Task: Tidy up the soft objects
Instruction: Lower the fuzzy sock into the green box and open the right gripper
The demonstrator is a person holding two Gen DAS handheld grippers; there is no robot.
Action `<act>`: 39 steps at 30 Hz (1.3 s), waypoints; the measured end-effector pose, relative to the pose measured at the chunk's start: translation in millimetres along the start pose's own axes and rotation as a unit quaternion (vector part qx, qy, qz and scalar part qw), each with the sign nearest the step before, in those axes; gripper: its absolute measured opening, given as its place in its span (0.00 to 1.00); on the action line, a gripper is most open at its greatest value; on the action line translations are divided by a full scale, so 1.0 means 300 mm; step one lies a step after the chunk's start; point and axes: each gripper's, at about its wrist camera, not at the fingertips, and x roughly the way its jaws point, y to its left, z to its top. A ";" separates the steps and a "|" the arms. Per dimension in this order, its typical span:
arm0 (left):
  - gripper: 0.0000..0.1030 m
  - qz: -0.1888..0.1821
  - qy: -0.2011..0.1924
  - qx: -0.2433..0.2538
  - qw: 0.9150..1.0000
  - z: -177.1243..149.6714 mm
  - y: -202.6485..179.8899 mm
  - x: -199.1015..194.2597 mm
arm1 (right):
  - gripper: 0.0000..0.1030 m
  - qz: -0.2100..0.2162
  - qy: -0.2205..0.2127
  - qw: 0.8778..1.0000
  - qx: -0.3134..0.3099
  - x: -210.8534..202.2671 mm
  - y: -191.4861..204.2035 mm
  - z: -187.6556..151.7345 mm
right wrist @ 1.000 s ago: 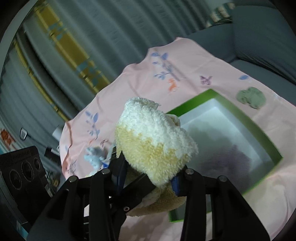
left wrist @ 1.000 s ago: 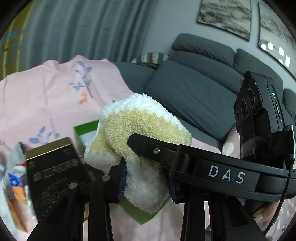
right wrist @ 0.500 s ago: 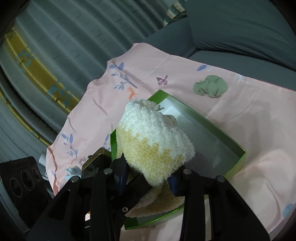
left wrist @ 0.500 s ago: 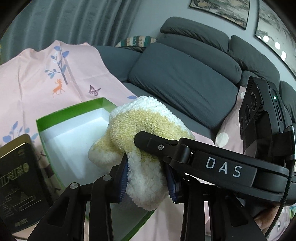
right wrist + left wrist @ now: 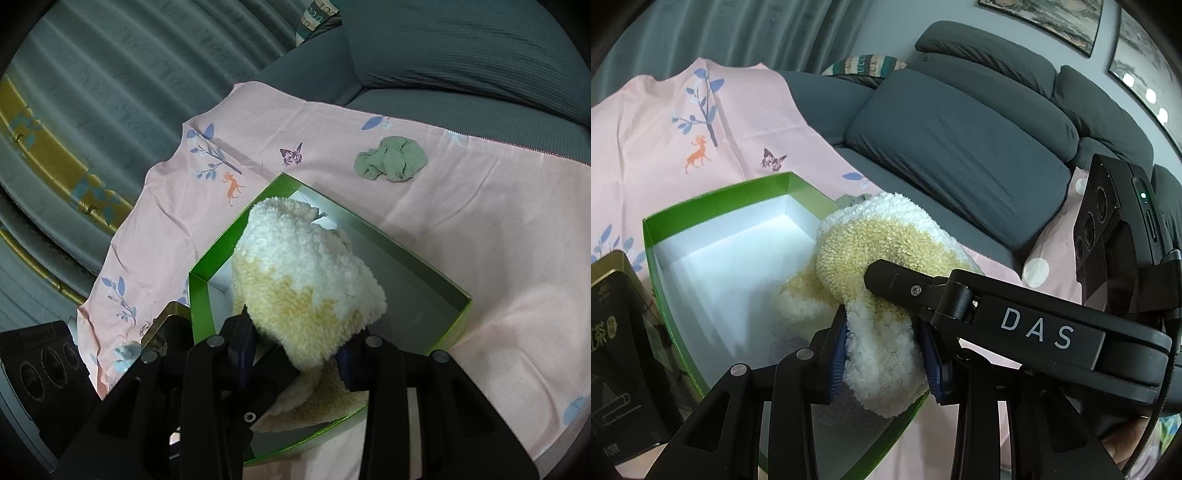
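Observation:
A fluffy cream and yellow sock (image 5: 882,258) (image 5: 306,273) is held by both grippers over an open green box (image 5: 716,195) (image 5: 458,291) with a white inside. My left gripper (image 5: 886,354) is shut on the sock's white end. My right gripper (image 5: 299,350) is shut on its other end; the right gripper's black finger (image 5: 960,299) crosses the left wrist view. The sock's lower fold hangs down inside the box. A crumpled green sock (image 5: 391,158) lies on the pink cloth beyond the box.
The box sits on a pink printed cloth (image 5: 665,122) (image 5: 480,221) spread over a grey sofa (image 5: 960,147). A black and gold tin (image 5: 613,332) stands left of the box. Grey curtains (image 5: 110,74) hang behind.
Both grippers carried the sock over the green box and lowered it; its lower fold now hangs inside. The tin slid out to the left of the left wrist view.

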 end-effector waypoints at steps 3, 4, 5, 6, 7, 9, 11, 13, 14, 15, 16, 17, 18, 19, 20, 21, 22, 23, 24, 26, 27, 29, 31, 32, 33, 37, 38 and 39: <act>0.36 -0.004 -0.001 -0.003 1.000 0.002 0.006 0.001 | 0.35 -0.004 0.000 1.000 0.000 -0.003 0.001 0.001; 0.36 -0.005 -0.001 -0.003 1.000 0.003 0.005 0.001 | 0.35 -0.004 -0.001 1.000 0.000 -0.002 0.000 0.001; 0.36 -0.005 -0.001 -0.003 1.000 0.004 0.005 0.001 | 0.35 -0.005 -0.002 1.000 0.002 -0.004 -0.001 0.003; 0.36 -0.004 -0.002 -0.002 1.000 0.004 0.004 0.002 | 0.35 -0.004 -0.003 1.000 0.003 -0.004 -0.002 0.004; 0.36 -0.003 -0.002 -0.001 1.000 0.004 0.003 0.002 | 0.35 -0.003 -0.003 1.000 0.003 -0.004 -0.003 0.005; 0.36 -0.002 -0.002 -0.005 1.000 0.000 0.005 0.005 | 0.35 -0.004 -0.002 1.000 0.004 -0.002 -0.004 0.005; 0.36 -0.006 -0.004 -0.009 1.000 -0.003 0.009 0.010 | 0.35 -0.007 0.000 1.000 0.005 -0.001 -0.005 0.006; 0.36 -0.009 -0.003 -0.012 1.000 -0.004 0.013 0.013 | 0.35 -0.011 -0.002 1.000 0.006 -0.002 -0.006 0.007; 0.36 -0.009 -0.003 -0.016 1.000 -0.003 0.015 0.016 | 0.36 -0.012 -0.003 1.000 0.007 -0.003 -0.008 0.008; 0.36 -0.008 -0.002 -0.017 1.000 -0.004 0.016 0.019 | 0.37 -0.012 -0.003 1.000 0.008 -0.004 -0.011 0.009; 0.36 -0.008 -0.001 -0.018 1.000 -0.006 0.017 0.021 | 0.37 -0.012 -0.003 1.000 0.010 -0.004 -0.015 0.009; 0.36 -0.008 0.000 -0.018 1.000 -0.008 0.016 0.024 | 0.37 -0.012 -0.001 1.000 0.011 -0.003 -0.018 0.008; 0.36 -0.007 0.000 -0.017 1.000 -0.008 0.015 0.026 | 0.37 -0.012 0.001 1.000 0.013 -0.001 -0.022 0.008; 0.36 -0.006 0.000 -0.016 1.000 -0.008 0.015 0.026 | 0.37 -0.012 0.002 1.000 0.017 0.001 -0.029 0.009; 0.36 -0.007 0.000 -0.017 1.000 -0.008 0.016 0.027 | 0.37 -0.011 0.002 1.000 0.020 0.000 -0.031 0.009; 0.36 -0.007 -0.001 -0.021 1.000 -0.006 0.018 0.028 | 0.38 -0.010 0.002 1.000 0.020 0.000 -0.032 0.009; 0.36 -0.007 -0.002 -0.023 1.000 -0.005 0.020 0.028 | 0.38 -0.012 0.000 1.000 0.018 -0.003 -0.030 0.009; 0.36 -0.007 -0.002 -0.025 1.000 -0.005 0.021 0.029 | 0.38 -0.013 -0.002 1.000 0.017 -0.005 -0.029 0.010; 0.36 -0.005 -0.002 -0.024 1.000 -0.006 0.022 0.029 | 0.40 -0.014 -0.003 1.000 0.017 -0.007 -0.028 0.010; 0.36 0.005 -0.004 -0.020 1.000 -0.009 0.022 0.029 | 0.44 -0.018 -0.003 1.000 0.019 -0.009 -0.032 0.010; 0.36 0.008 -0.006 -0.019 1.000 -0.010 0.021 0.028 | 0.46 -0.022 -0.003 1.000 0.021 -0.011 -0.035 0.011; 0.36 0.013 -0.008 -0.024 1.000 -0.009 0.029 0.026 | 0.48 -0.027 -0.006 0.999 0.023 -0.016 -0.041 0.013; 0.36 0.012 -0.010 -0.032 0.999 -0.007 0.037 0.021 | 0.56 -0.030 -0.012 0.999 0.028 -0.027 -0.048 0.017; 0.39 0.007 -0.011 -0.036 0.999 -0.005 0.042 0.016 | 0.58 -0.029 -0.015 0.999 0.032 -0.032 -0.051 0.018; 0.43 0.004 -0.011 -0.038 0.999 -0.004 0.044 0.013 | 0.62 -0.027 -0.018 0.999 0.036 -0.037 -0.054 0.018; 0.67 -0.016 -0.026 -0.051 0.998 -0.002 0.055 -0.029 | 0.70 -0.027 -0.033 0.998 0.043 -0.065 -0.053 0.023; 0.70 -0.018 -0.033 -0.055 0.998 0.000 0.058 -0.047 | 0.75 -0.028 -0.036 0.998 0.041 -0.073 -0.049 0.025; 0.73 -0.019 -0.036 -0.059 0.997 0.003 0.061 -0.056 | 0.83 -0.027 -0.039 0.998 0.038 -0.082 -0.044 0.024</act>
